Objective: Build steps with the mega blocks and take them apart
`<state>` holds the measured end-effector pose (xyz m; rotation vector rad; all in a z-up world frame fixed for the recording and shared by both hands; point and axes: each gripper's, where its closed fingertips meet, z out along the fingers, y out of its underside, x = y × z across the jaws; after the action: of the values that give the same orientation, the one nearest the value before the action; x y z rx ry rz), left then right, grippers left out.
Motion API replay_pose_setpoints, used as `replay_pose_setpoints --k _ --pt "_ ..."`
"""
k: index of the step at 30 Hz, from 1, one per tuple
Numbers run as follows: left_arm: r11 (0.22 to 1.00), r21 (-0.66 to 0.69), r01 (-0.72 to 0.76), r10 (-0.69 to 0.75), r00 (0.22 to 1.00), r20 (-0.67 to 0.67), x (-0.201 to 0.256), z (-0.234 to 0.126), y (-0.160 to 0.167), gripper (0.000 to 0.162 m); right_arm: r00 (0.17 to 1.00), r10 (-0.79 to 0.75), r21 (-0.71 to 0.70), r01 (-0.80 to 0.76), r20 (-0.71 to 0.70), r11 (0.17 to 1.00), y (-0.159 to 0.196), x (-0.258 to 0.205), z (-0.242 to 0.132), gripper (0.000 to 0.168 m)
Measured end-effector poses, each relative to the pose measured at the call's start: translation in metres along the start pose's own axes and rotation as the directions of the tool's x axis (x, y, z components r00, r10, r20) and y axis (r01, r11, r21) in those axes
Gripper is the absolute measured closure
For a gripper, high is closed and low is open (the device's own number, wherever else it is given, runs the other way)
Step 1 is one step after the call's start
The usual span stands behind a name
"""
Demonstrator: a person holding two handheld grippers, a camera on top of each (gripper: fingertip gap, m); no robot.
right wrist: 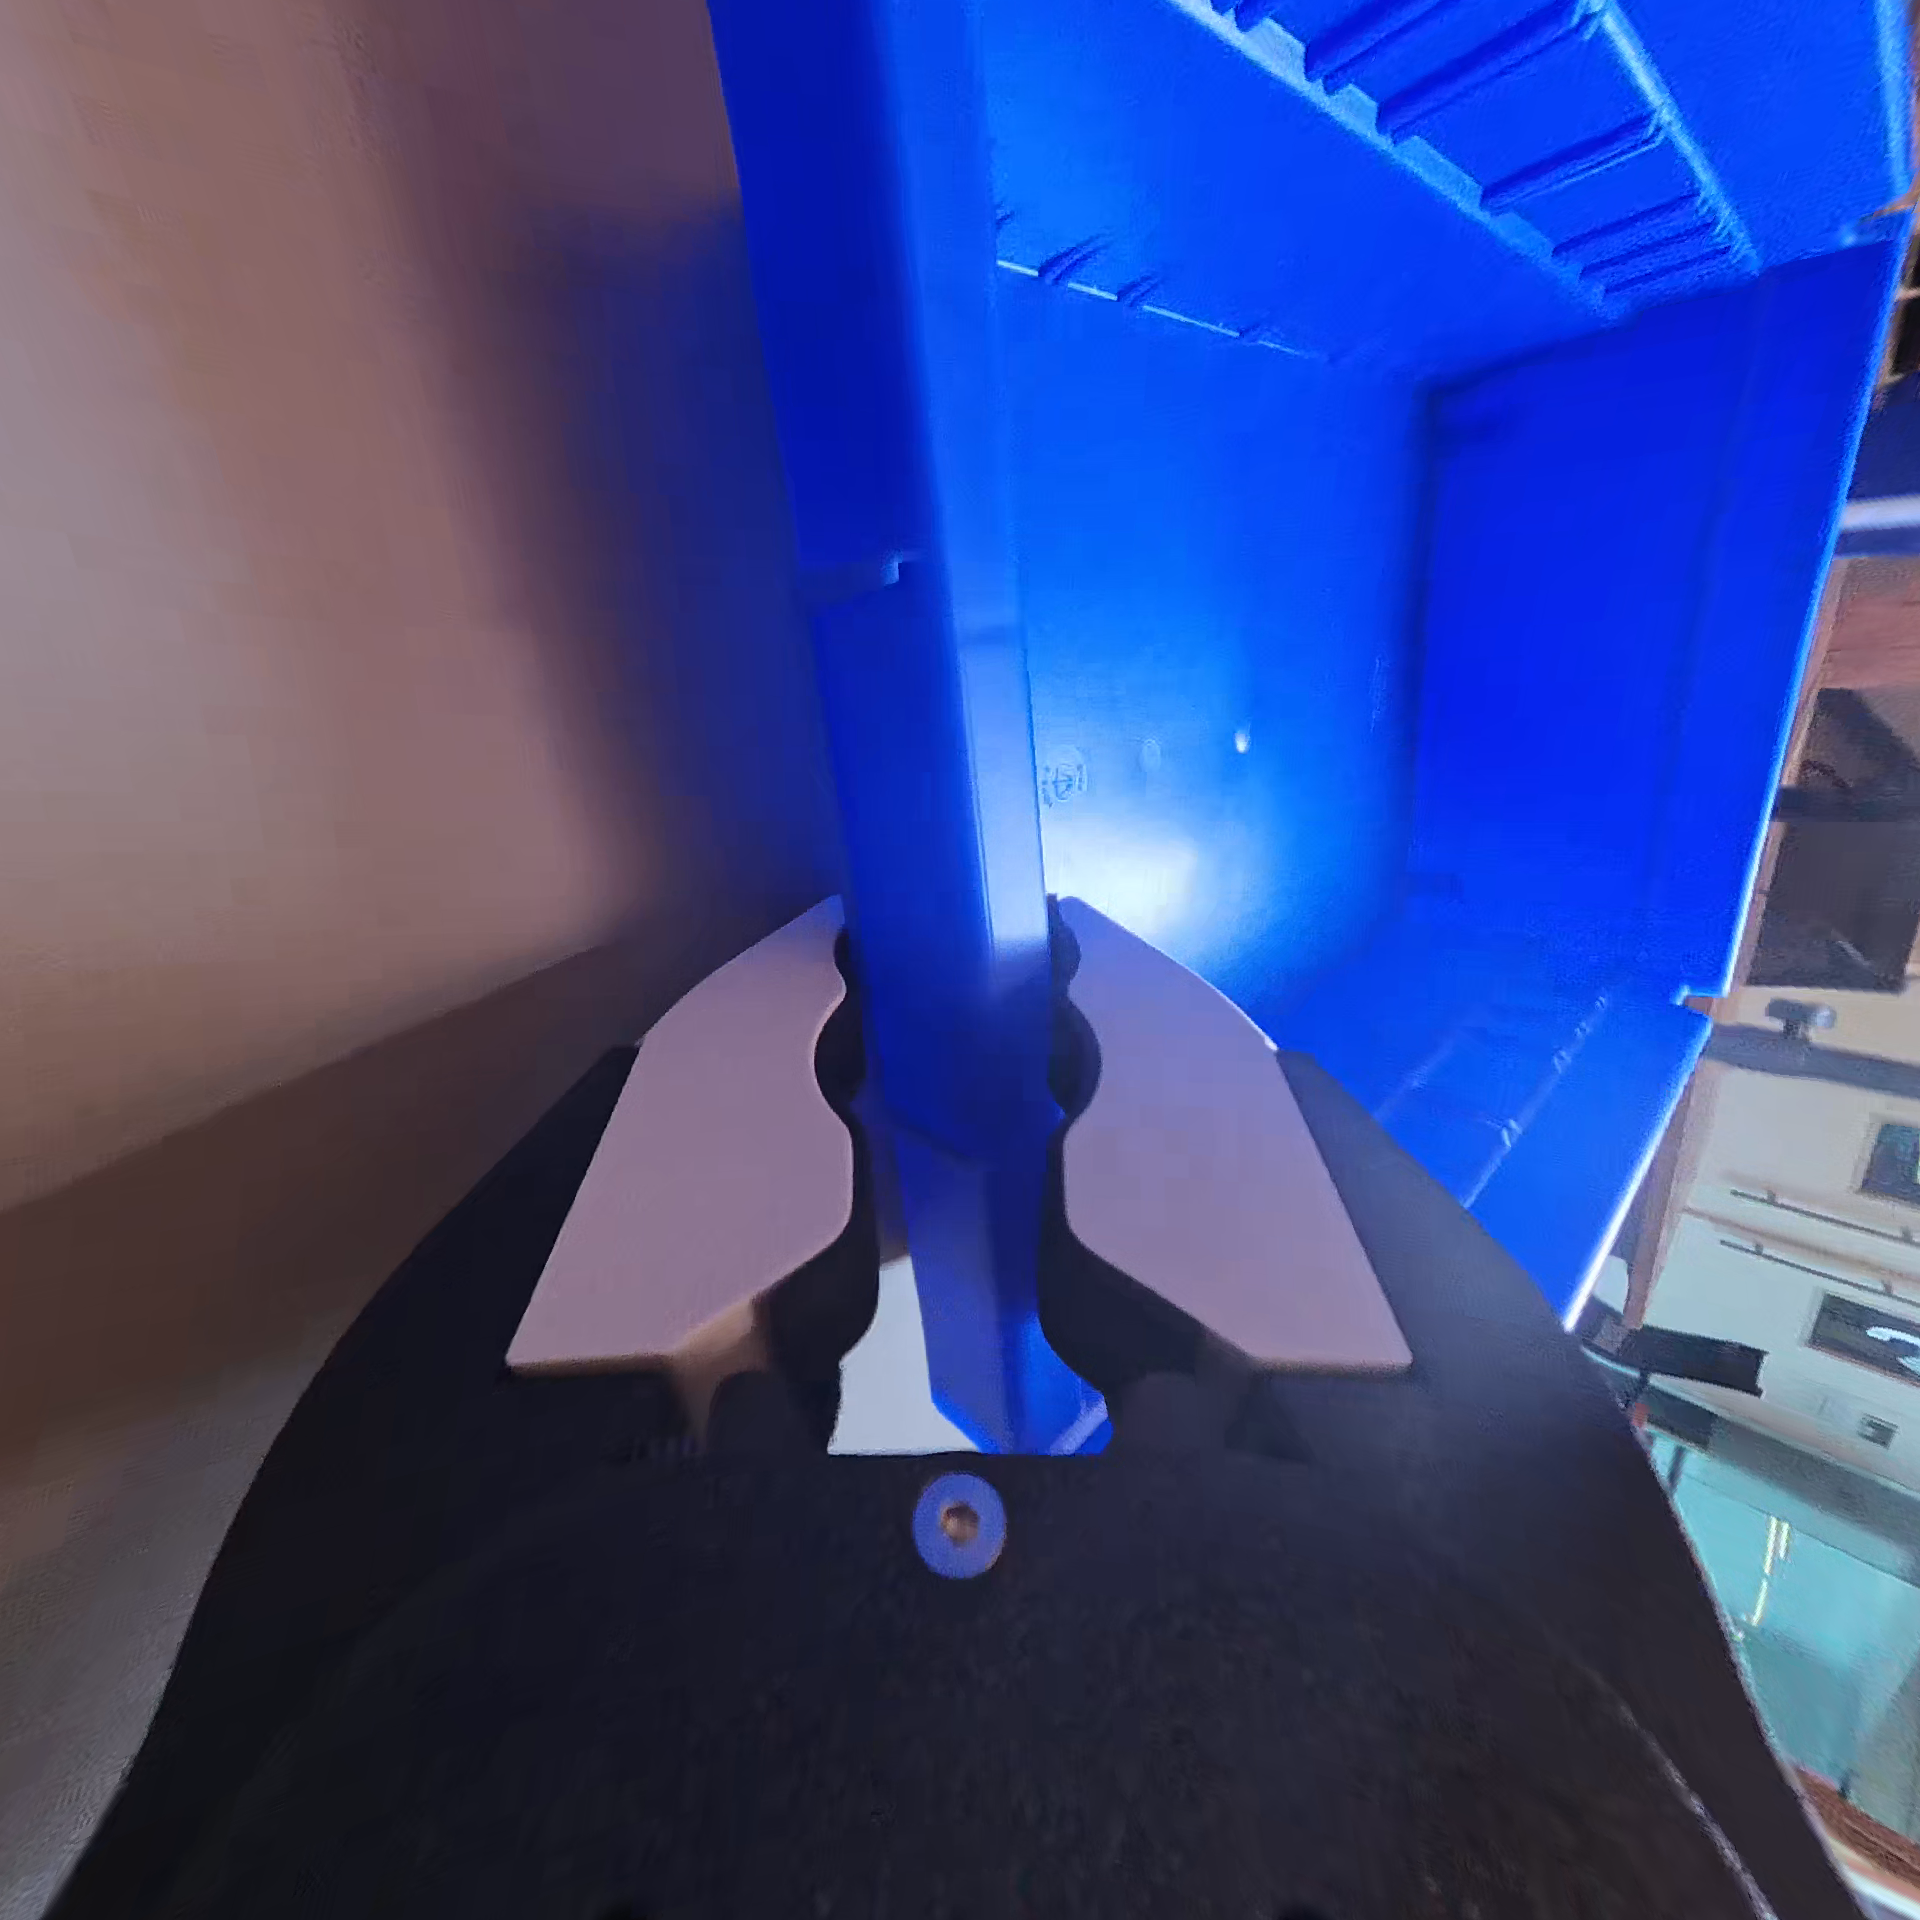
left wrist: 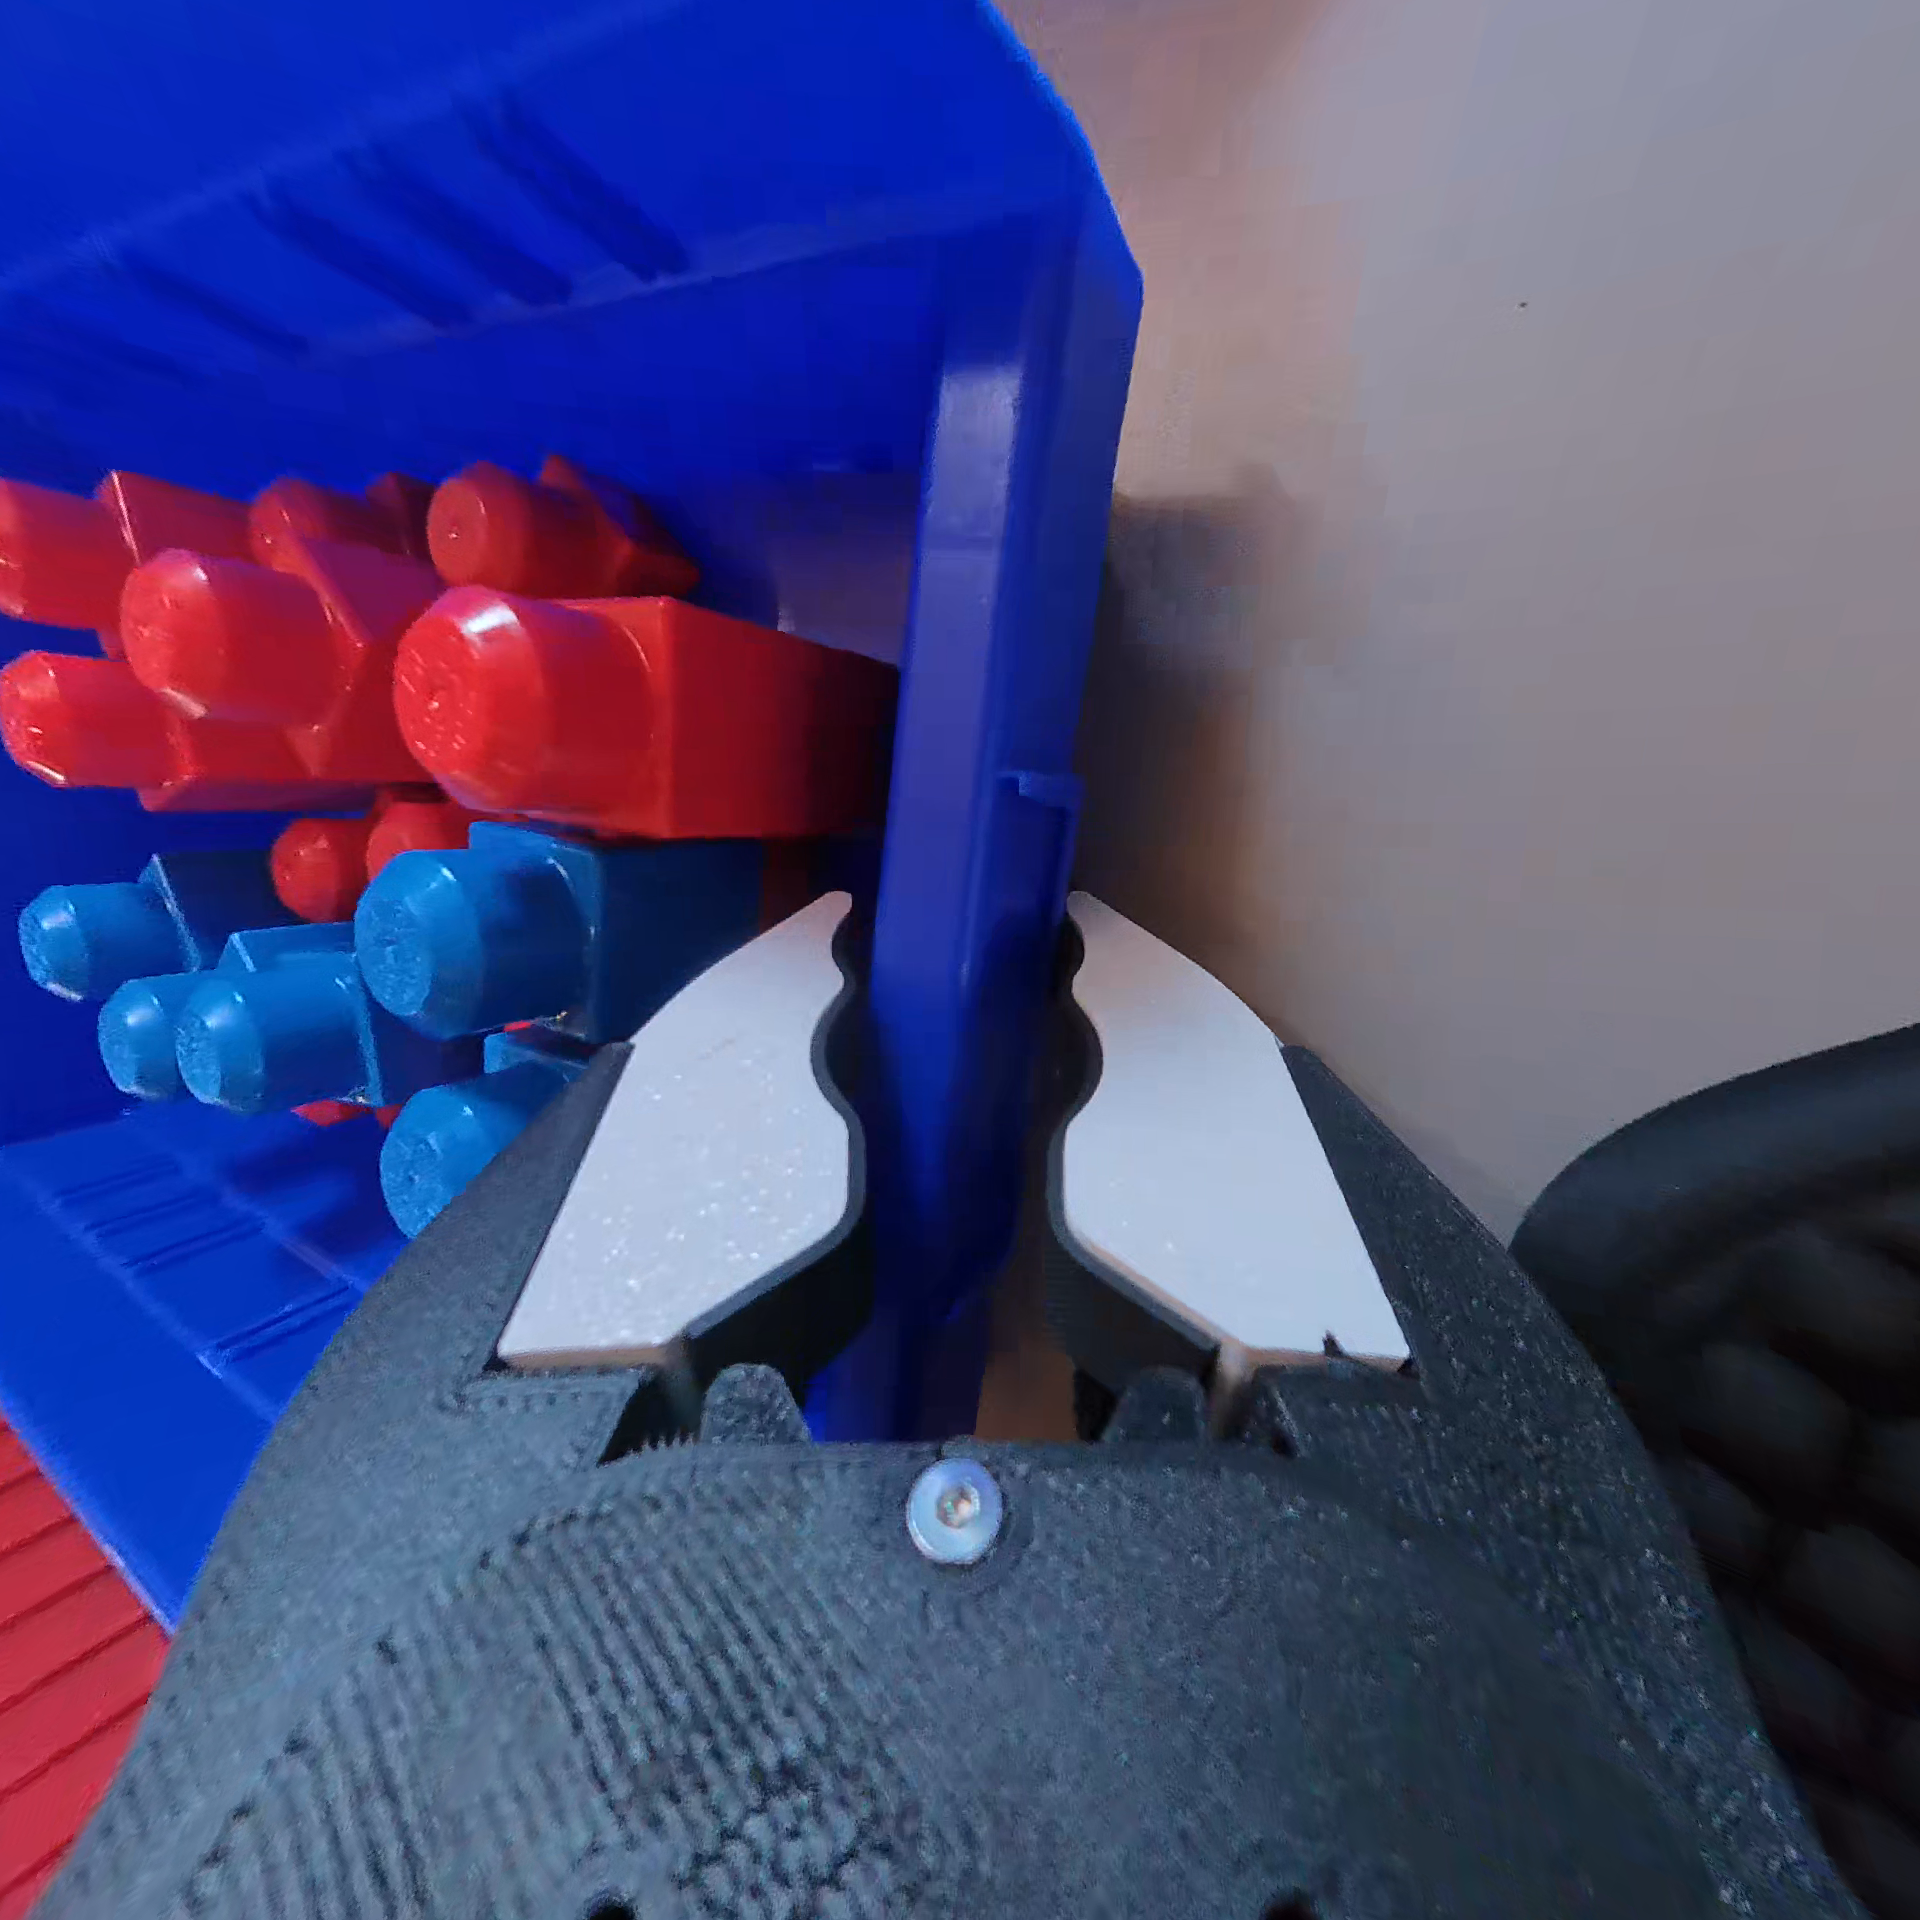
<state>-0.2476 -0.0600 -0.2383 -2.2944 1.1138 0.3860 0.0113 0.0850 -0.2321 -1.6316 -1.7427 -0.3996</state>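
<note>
Mega blocks (left wrist: 468,790) lie heaped inside the blue bin (left wrist: 727,312), leftward of the left gripper (left wrist: 961,935); it and the right gripper (right wrist: 951,935) each clamp a bin wall

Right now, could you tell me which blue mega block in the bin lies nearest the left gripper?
The blue plastic block whose round stud sits lowest, right beside the left gripper; the other blue ones lie farther left.

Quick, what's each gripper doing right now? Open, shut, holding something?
Left gripper: shut on the blue bin, clamping its side wall.
Right gripper: shut on the blue bin's opposite wall.
</note>
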Motion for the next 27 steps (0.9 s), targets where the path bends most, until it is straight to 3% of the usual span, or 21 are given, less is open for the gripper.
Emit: replay_pose_setpoints --k 7,16,22,24,27 --pt "0.999 0.033 0.018 -0.02 0.998 0.059 -0.021 0.016 -0.013 0.129 0.995 0.076 -0.031 -0.078 -0.057 0.996 0.081 0.006 -0.023 0.136" --pt "0.997 0.021 0.07 -0.071 0.996 0.055 -0.073 0.05 -0.018 0.128 0.991 0.102 -0.055 -0.107 -0.088 0.993 0.167 0.057 -0.003 0.136" --pt "0.992 0.023 0.121 -0.122 0.992 0.037 -0.103 0.065 -0.01 0.128 0.991 0.103 -0.05 -0.107 -0.083 0.993 0.193 0.084 0.014 0.135" --pt "0.989 0.022 0.149 -0.149 0.988 0.026 -0.107 0.066 -0.007 0.127 0.985 0.151 -0.073 -0.157 -0.085 0.985 0.2 0.089 0.013 0.127" --pt "0.989 0.028 0.146 -0.148 0.988 0.041 -0.108 0.065 -0.006 0.126 0.957 0.282 0.038 -0.28 -0.066 0.959 0.167 0.092 -0.011 0.117"
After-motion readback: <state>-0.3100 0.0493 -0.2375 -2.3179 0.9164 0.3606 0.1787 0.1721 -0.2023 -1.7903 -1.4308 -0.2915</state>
